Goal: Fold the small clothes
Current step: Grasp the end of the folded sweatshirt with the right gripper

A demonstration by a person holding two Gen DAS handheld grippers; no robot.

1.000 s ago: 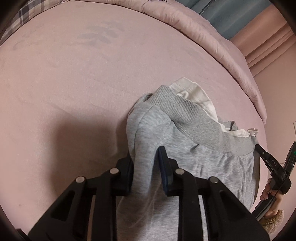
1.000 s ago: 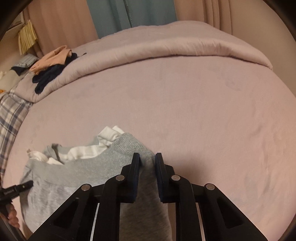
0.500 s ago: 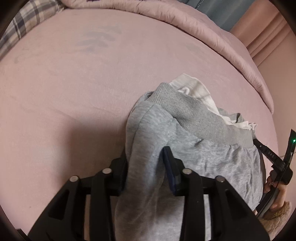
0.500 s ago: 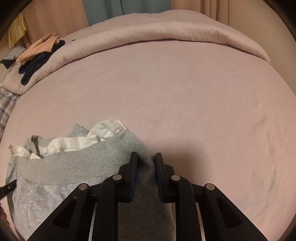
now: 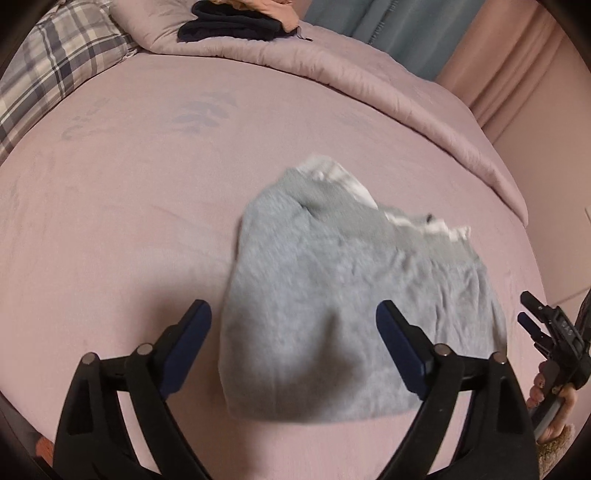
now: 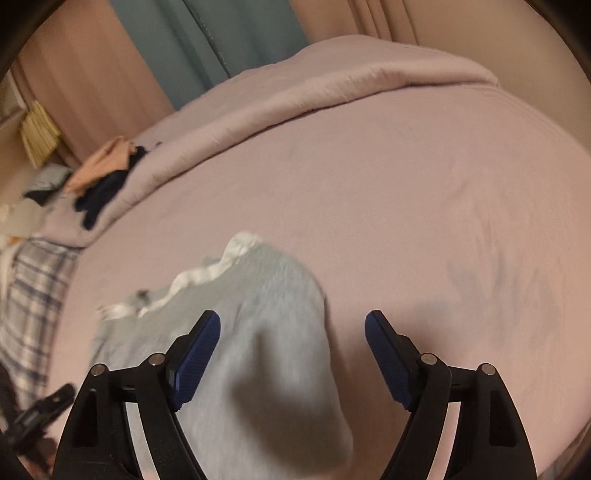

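Observation:
A small grey sweat garment (image 5: 354, 295) lies folded on the pink bed, with a white cloth (image 5: 340, 177) showing at its far edge. It also shows in the right wrist view (image 6: 266, 332), blurred. My left gripper (image 5: 293, 321) is open, above the garment's near left edge, holding nothing. My right gripper (image 6: 293, 332) is open, over the garment's near right edge, holding nothing; it also shows at the right edge of the left wrist view (image 5: 532, 314).
A rolled pink duvet (image 5: 369, 74) runs along the far side of the bed (image 5: 110, 221). Dark and peach clothes (image 5: 236, 18) lie on the duvet. A plaid pillow (image 5: 55, 74) is at the far left. Curtains (image 6: 207, 48) hang behind.
Both grippers opened and let go of the grey garment, then pulled back and up. The garment now lies flat on the bed.

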